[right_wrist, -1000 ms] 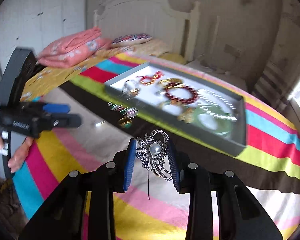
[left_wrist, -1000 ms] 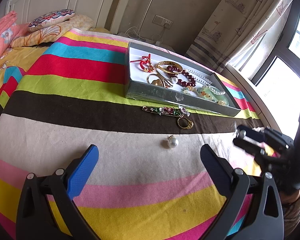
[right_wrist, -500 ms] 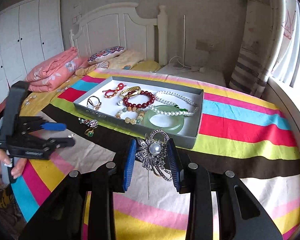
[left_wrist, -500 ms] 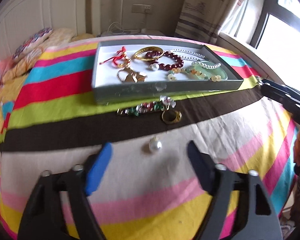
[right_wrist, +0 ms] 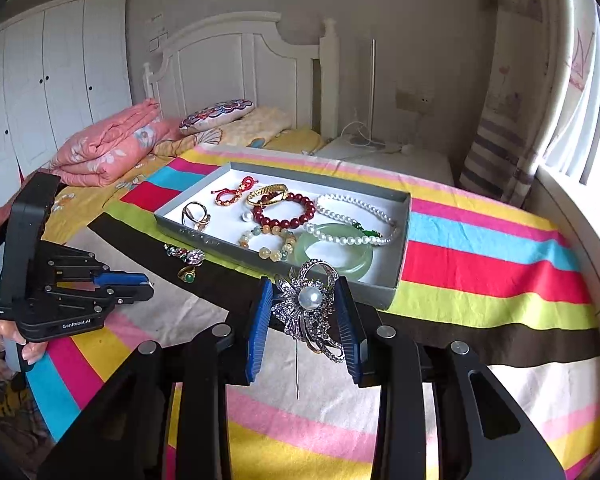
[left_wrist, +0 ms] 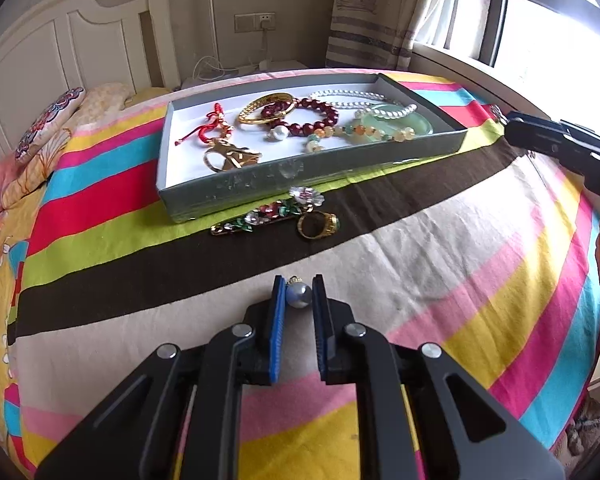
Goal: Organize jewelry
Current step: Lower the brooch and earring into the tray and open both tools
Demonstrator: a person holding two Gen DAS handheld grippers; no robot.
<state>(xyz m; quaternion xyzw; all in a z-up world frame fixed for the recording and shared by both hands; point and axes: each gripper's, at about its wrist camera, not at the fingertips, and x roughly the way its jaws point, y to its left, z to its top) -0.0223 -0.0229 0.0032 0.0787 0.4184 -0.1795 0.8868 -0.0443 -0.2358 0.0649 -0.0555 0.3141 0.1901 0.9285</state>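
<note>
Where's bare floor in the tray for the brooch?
Free: white floor along the tray far wall, behind the pearl necklace, and the strip between red cord and left wall. Crowded: near right corner, jade bangle overlapping necklace and bead bracelet.

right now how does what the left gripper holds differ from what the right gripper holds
The left gripper pinches a single pearl pendant, small, round and plain with a tiny gold cap. The right gripper clamps a silver brooch, larger, ornate and flower-shaped, with a long pin hanging down. Both carry a pearl and both are held outside the tray.
</note>
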